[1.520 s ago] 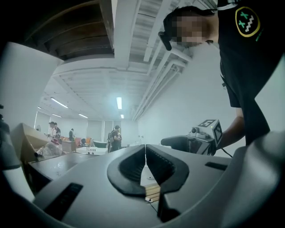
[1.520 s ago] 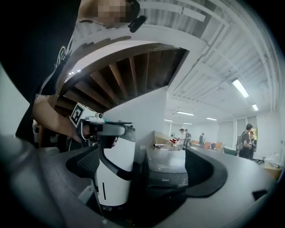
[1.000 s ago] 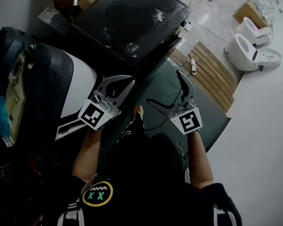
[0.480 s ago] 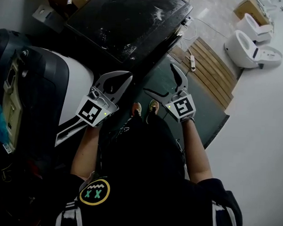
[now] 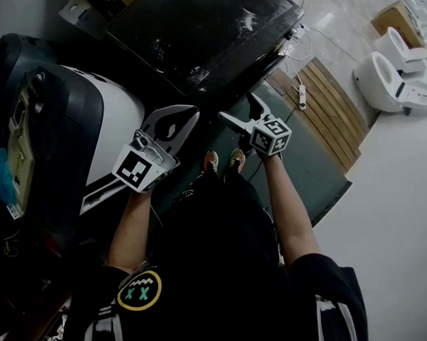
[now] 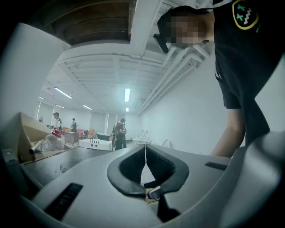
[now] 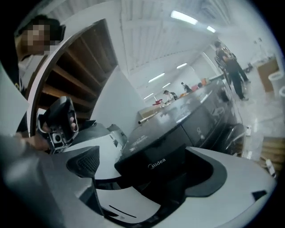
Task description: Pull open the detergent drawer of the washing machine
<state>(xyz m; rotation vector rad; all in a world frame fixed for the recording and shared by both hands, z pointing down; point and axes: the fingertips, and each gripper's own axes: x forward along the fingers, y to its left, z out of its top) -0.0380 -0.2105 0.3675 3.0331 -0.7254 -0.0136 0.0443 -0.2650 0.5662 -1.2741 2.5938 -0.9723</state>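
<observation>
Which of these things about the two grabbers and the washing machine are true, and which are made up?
1. The left hand-held gripper is shut, with nothing between its jaws. True.
2. The right hand-held gripper is clamped on the washing machine. False: its jaws stand wide apart and hold nothing.
3. The washing machine is black. True.
4. The toilets on the floor are red. False: they are white.
</observation>
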